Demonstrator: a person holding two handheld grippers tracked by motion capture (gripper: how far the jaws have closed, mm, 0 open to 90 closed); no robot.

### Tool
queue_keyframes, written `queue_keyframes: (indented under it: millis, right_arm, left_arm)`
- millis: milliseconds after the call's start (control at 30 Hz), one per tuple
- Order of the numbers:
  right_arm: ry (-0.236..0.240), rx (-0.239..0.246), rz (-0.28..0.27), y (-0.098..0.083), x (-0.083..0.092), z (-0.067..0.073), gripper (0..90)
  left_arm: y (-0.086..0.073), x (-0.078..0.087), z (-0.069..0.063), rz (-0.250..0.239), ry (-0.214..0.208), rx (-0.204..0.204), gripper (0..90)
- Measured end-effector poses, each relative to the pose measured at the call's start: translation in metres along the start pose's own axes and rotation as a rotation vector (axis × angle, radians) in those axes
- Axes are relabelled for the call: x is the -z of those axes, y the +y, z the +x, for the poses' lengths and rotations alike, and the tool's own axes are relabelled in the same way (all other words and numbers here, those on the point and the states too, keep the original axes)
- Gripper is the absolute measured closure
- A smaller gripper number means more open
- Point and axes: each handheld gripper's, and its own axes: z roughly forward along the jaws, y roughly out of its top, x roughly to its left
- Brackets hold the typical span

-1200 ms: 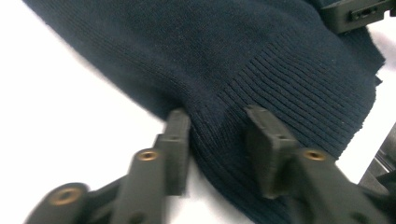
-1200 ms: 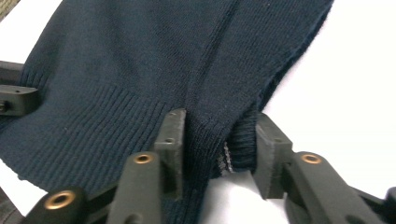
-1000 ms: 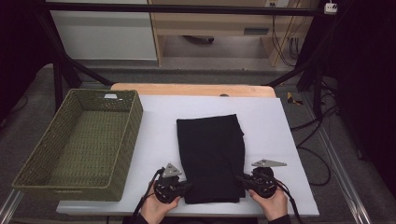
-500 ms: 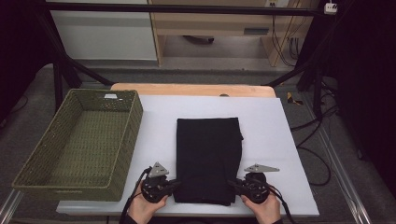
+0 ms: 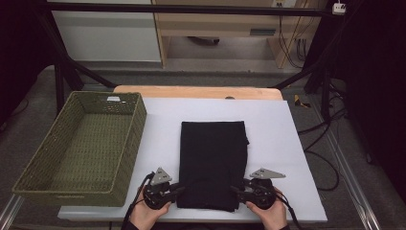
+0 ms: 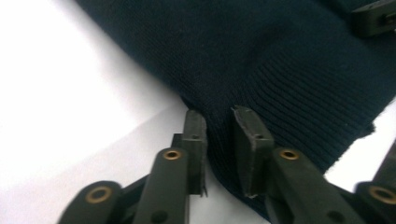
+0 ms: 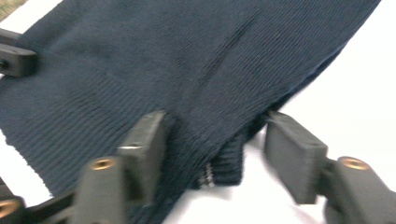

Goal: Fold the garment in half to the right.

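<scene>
**Near hem of folded knit: both grips loose, fold could slip**

Dim room w/ dark frame posts, cables on the floor at right, pale cabinets at back. White tabletop (image 5: pixel 287 143) is smooth, matte, rectangular, w/ a bare wood strip along its far edge. On its left side sits an olive woven basket (image 5: pixel 33 179), rectangular, coarse weave, nothing in it.

The folded dark knit garment (image 5: pixel 213 163) lies flat mid-table, long rectangle, near hem at the person's edge. Up close it reads navy, fine ribbing, soft and limp, several layers stacked at the right near corner.

Left gripper (image 6: pixel 219 121) sits at the left near corner: jaws narrow, just been opening, cloth edge between them but pads seem not to press. Right gripper (image 7: pixel 217 135) is at the right near corner: jaws wide, just been opening, layered edge lies loose between them, a small pale tag showing.

Risks, as I judge:
- Closing on the top layer only → fold peels apart on lift.
- Uneven bite L vs R → garment skews, sags in the middle.
- Ribbed knit stretches, so a shallow pinch may slide out.
- Dragging across the table → layers shear, crease lost.
- Basket wall near the left hand; a swing that way could snag the weave.
</scene>
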Motion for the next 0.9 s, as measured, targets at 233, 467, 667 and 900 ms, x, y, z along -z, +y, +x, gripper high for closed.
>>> queue_keyframes:
  millis: [233,467,667,900]
  right_arm:
    - [0.008,0.056,-0.038,0.002,-0.001,-0.006,18.8]
    - [0.011,0.071,-0.050,0.004,-0.001,-0.013,12.5]
    - [0.032,0.100,-0.093,0.005,-0.001,-0.017,9.3]
    - [0.028,0.086,-0.064,0.006,-0.003,-0.021,5.9]
  left_arm:
    - [0.004,-0.001,0.006,-0.058,-0.009,-0.032,46.4]
    - [0.006,-0.001,0.011,-0.099,-0.020,-0.036,28.2]
    - [0.010,-0.002,0.016,-0.113,-0.019,-0.029,15.1]
    - [0.019,-0.003,0.018,-0.110,-0.039,-0.059,7.0]
